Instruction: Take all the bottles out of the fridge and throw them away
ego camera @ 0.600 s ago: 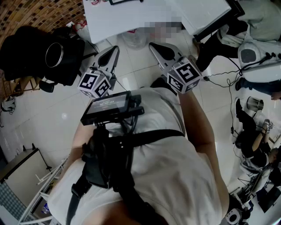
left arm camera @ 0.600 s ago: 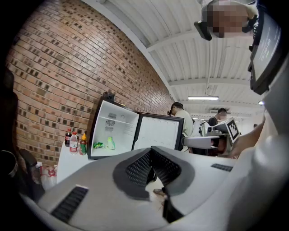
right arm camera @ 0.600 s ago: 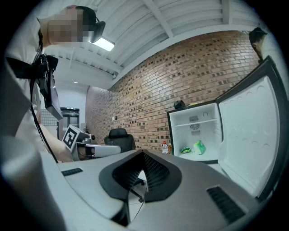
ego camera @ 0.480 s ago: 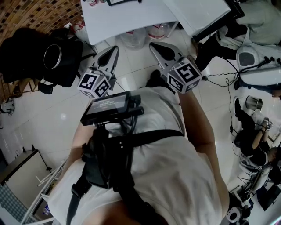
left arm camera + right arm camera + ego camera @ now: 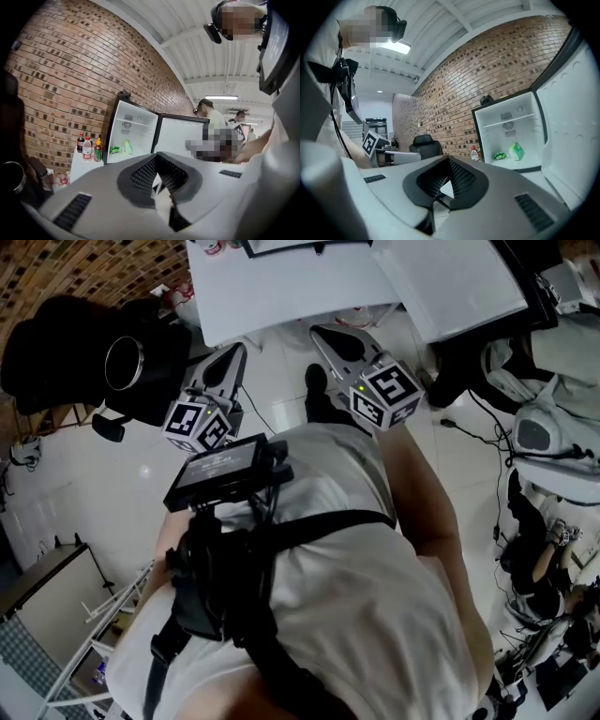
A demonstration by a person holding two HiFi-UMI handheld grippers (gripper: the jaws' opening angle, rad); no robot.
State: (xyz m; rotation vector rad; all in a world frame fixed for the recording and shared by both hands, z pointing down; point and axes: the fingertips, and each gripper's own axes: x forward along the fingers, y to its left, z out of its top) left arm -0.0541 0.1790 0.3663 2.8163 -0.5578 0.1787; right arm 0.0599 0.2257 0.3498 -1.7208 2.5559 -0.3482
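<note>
The small fridge (image 5: 133, 136) stands open against the brick wall, with green packets (image 5: 119, 149) on its floor. In the right gripper view the fridge (image 5: 511, 133) shows the same green packets (image 5: 510, 153). Three bottles (image 5: 88, 147) stand on the white table to its left; they are also in the right gripper view as bottles (image 5: 475, 153). My left gripper (image 5: 228, 364) and right gripper (image 5: 330, 337) are held level in front of my chest, short of the table. The jaws of the left gripper (image 5: 161, 187) and right gripper (image 5: 443, 192) are shut with nothing between them.
A white table (image 5: 281, 287) lies ahead, the open fridge door (image 5: 459, 282) to its right. A black chair (image 5: 84, 352) with a round metal rim (image 5: 124, 362) stands at my left. Cables and gear (image 5: 548, 442) lie on the tiled floor at my right. People stand behind.
The white table and fridge door have come nearer in the head view. Both grippers sit a little higher in the frame, jaws unchanged. The items under the table edge have dropped out of sight.
</note>
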